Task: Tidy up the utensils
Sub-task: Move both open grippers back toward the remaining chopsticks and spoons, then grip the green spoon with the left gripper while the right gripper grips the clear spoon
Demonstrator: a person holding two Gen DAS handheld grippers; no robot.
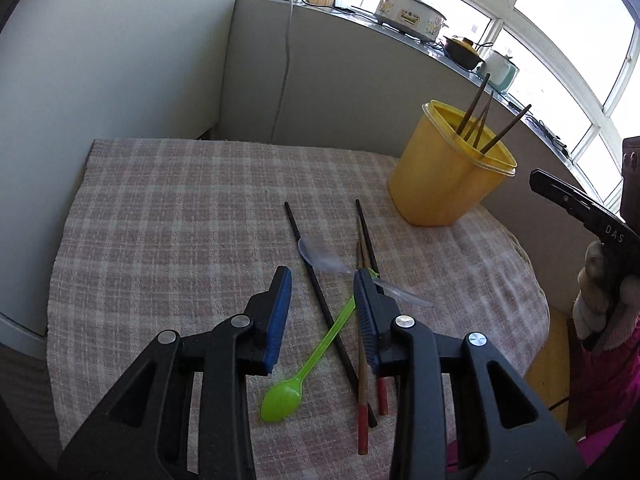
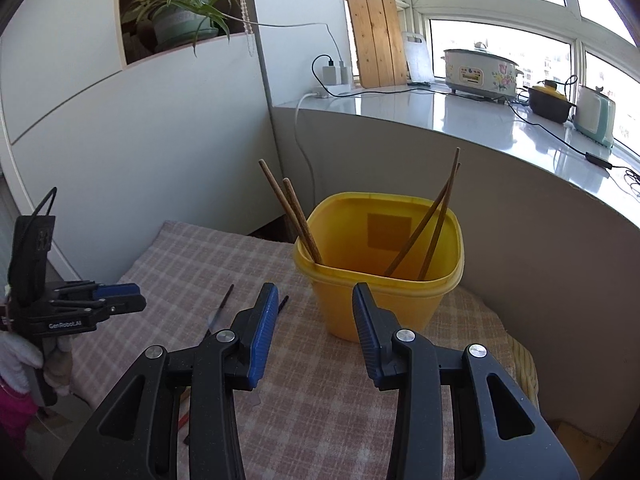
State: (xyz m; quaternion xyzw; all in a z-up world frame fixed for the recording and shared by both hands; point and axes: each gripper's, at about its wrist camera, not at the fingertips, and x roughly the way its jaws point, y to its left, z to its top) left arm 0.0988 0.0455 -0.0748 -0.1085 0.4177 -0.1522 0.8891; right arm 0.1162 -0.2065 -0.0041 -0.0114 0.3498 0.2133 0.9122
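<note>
The left gripper (image 1: 322, 284) is angled down, jaws apart and empty, over loose chopsticks (image 1: 362, 312) and a green spoon (image 1: 304, 372) on the checked-cloth worktop (image 1: 160, 232) — the right gripper (image 2: 316, 304), likewise parted, is aimed at the yellow container (image 2: 380, 280) below a windowsill (image 2: 440, 116).

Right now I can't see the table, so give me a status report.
Both hand-held grippers open, empty: left, right. Four chopsticks in yellow tub. Green spoon, loose chopsticks on cloth. Nothing blocking.

Two black plastic grippers, left gripper (image 1: 322, 280) and right gripper (image 2: 316, 294), are showing ribbed blue pads and silver rivets. The person is wearing white gloves (image 2: 18, 354) and magenta sleeves (image 1: 612, 364).
</note>
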